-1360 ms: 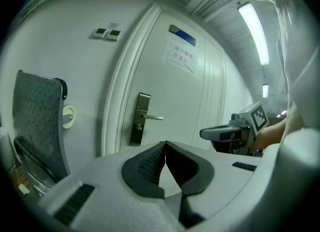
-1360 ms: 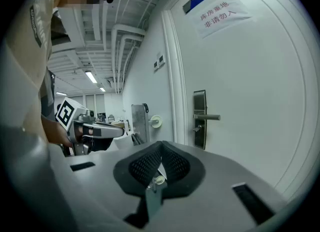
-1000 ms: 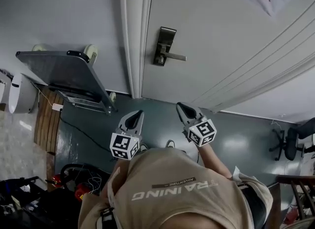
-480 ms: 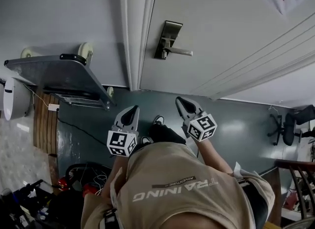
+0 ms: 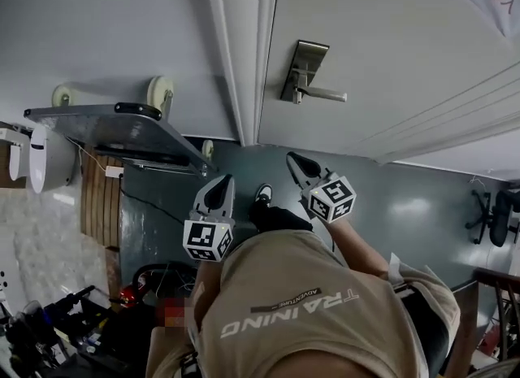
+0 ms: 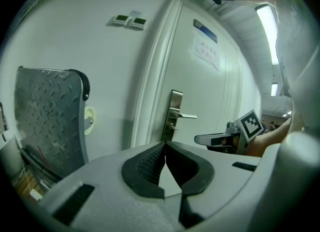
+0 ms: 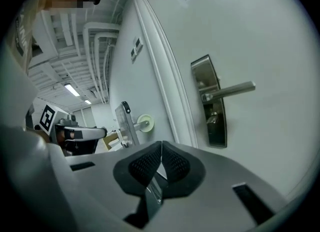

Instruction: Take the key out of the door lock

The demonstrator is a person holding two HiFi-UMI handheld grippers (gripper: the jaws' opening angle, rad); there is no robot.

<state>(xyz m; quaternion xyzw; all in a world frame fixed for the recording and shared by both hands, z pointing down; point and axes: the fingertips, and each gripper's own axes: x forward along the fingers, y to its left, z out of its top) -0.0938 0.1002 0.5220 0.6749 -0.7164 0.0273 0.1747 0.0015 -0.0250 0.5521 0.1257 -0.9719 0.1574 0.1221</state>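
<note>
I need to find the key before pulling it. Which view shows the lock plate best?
The right gripper view: the lock plate is nearest and faces the camera, with its handle clear. The left gripper view shows it smaller and at a slant; the head view sees it from above, foreshortened.

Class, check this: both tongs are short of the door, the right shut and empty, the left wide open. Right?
No: the left tongs are shut and empty too, as the left gripper view shows. The right tongs are shut and empty, both short of the door.
</note>
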